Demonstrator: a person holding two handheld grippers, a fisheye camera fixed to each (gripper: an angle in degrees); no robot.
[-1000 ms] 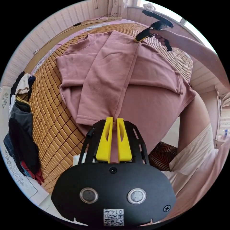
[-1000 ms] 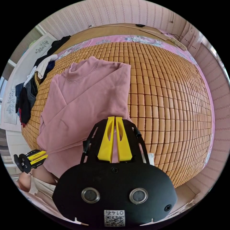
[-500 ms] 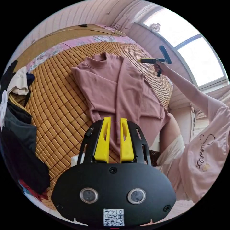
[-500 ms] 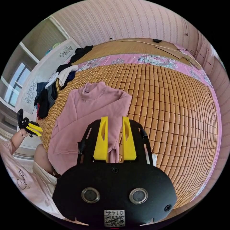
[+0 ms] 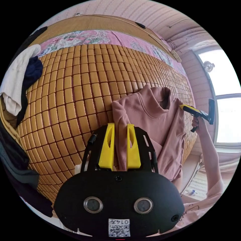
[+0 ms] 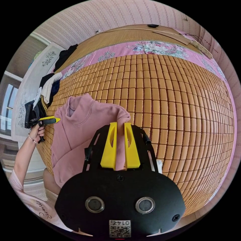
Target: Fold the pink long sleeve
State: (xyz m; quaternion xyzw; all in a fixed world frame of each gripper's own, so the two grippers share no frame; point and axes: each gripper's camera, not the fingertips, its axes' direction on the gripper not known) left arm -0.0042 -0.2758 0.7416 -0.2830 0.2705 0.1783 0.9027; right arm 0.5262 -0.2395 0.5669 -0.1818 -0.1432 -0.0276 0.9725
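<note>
Pink long sleeve [image 5: 153, 125]: it lies on the bed's bamboo mat [image 5: 75, 95], folded narrow, collar toward the headboard end; in your right gripper view [image 6: 82, 125] its lower part hangs over the mat's near edge.

Left tongs [image 5: 119, 130]: your jaws stand a little apart, with a fold of the pink cloth at the shoulder running up between them. You cannot tell from here whether both jaws press on it (the gap looks wider than the fold).

Left tongs from the other side [image 6: 54, 120]: in your right gripper view they sit at the garment's left shoulder edge, jaws close together, tips pointing toward the collar; contact with the cloth cannot be told.

Right tongs [image 6: 120, 126]: your jaws are nearly together, with the right shoulder fold of the pink cloth rising between them; the grip looks close, but pressing is not certain.

Right tongs from the other side [image 5: 184, 107]: your hand [image 5: 198, 123] holds them at the far shoulder, tips touching or just beside the cloth.

Clothes pile [image 5: 17, 82]: white, navy and dark garments are heaped at the mat's edge, well apart from the pink one.
</note>
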